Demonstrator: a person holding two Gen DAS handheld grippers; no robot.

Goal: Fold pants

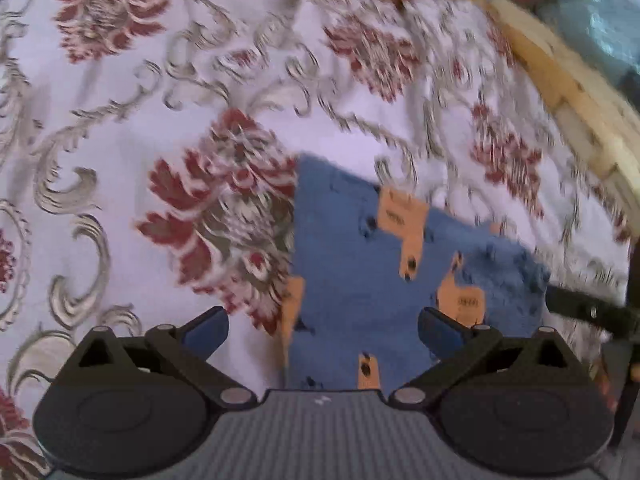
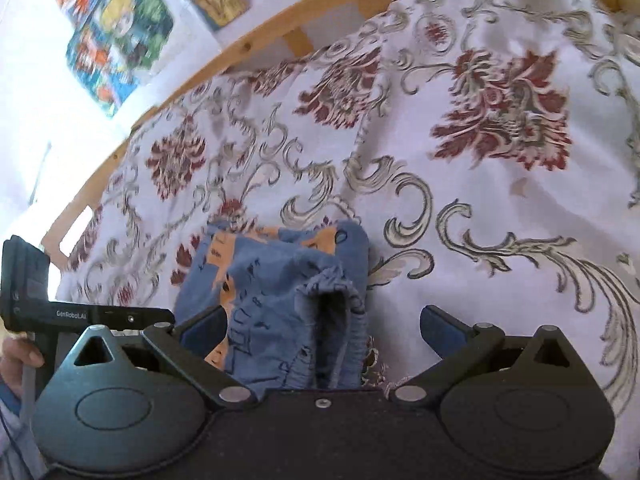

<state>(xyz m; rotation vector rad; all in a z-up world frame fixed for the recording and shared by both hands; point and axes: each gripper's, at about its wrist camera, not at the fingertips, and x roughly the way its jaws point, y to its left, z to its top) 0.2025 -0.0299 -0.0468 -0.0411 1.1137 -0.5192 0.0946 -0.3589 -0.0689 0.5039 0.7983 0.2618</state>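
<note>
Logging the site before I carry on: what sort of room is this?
Likely a bedroom: the pants lie on a floral bedspread within a wooden bed frame, with colourful posters on the wall.

Pants: soft blue cloth, matt, orange printed patches. Bedspread: woven floral cloth, faint sheen. Bed frame: pale bare wood; gripper: matt black plastic.

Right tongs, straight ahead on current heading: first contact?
Most likely the folded pants, sitting between the open right tongs fingers; floral bedspread lies beyond. Depth is unclear through the fisheye.
</note>
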